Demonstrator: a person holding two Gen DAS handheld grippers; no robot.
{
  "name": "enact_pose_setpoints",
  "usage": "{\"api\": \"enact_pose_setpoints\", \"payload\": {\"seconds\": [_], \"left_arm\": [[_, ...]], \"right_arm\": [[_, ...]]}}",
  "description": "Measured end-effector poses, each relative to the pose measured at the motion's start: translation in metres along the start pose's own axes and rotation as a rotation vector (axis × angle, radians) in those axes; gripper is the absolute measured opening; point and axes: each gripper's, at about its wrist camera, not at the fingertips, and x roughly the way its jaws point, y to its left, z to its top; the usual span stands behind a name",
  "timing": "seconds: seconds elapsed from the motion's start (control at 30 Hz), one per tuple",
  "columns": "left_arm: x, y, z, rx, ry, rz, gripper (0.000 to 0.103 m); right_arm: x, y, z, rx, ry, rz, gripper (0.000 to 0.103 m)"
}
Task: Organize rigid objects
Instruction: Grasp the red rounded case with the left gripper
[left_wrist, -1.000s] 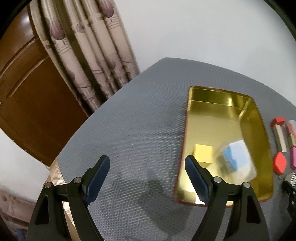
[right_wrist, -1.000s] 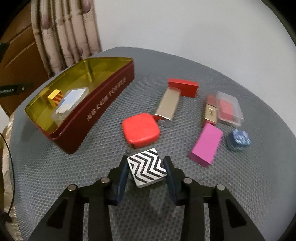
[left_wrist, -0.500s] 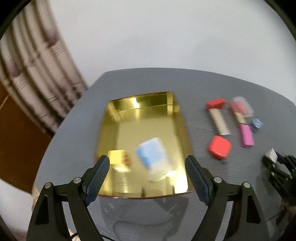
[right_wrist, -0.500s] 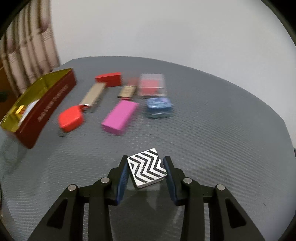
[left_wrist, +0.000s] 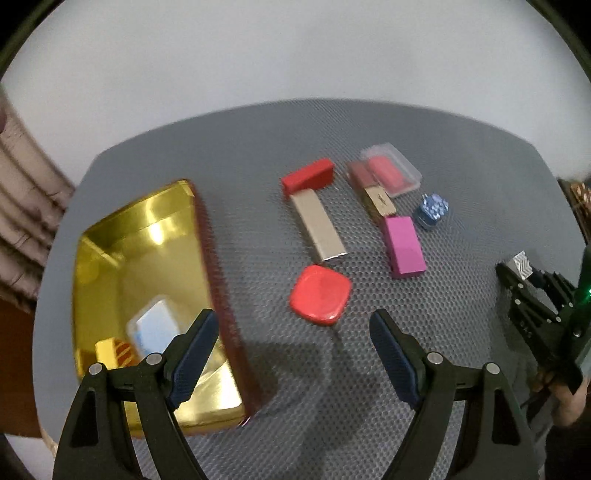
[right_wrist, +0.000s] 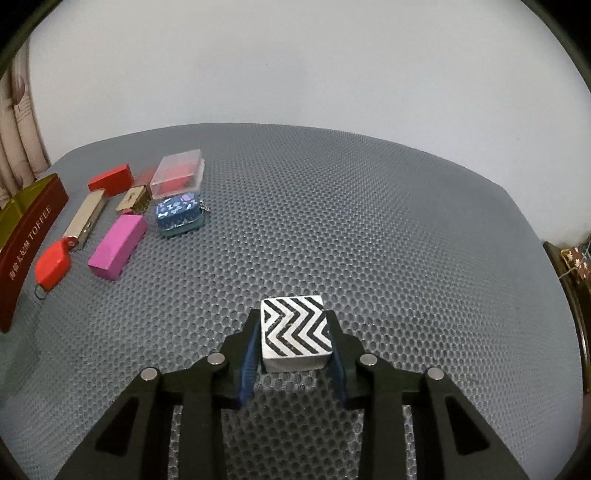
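Observation:
My right gripper (right_wrist: 293, 319) has a silver block with black zigzag stripes (right_wrist: 293, 332) between its pads, just over the grey mesh table; its jaws are closing on it. The left wrist view shows that gripper (left_wrist: 519, 264) and the block (left_wrist: 521, 263) at the far right. My left gripper (left_wrist: 291, 317) stands open and empty above the table, between the gold tin (left_wrist: 140, 236) and a rounded red piece (left_wrist: 320, 294). Inside the tin lie a clear box with blue contents (left_wrist: 155, 328) and a yellow block (left_wrist: 110, 349).
Loose on the table: a pink block (left_wrist: 404, 245), a long metal bar (left_wrist: 319, 227), a red block (left_wrist: 308, 177), a clear case with red inside (left_wrist: 391, 173), a small gold box (left_wrist: 378, 199), a blue patterned tin (left_wrist: 431, 211). A hand holds the right gripper (left_wrist: 561, 402).
The left gripper swung right, from over the tin toward the loose objects. The right gripper carried the zigzag block right, away from them; the block turned square and the jaws narrowed.

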Motion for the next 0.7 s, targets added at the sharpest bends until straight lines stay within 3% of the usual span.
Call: {"api": "enact_pose_setpoints", "payload": {"seconds": [0.33, 0.6, 0.7], "left_arm": [[0.048, -0.014, 0.013, 0.023, 0.14, -0.046, 0.081], [0.071, -0.013, 0.017, 0.012, 0.193, -0.052, 0.08], [0.076, -0.013, 0.015, 0.009, 0.212, -0.064, 0.068]], "right_arm": [[-0.001, 0.001, -0.002, 0.006, 0.003, 0.006, 0.032], [-0.004, -0.003, -0.01, 0.015, 0.002, 0.014, 0.032], [-0.003, -0.005, -0.011, 0.017, 0.002, 0.015, 0.032]]}}
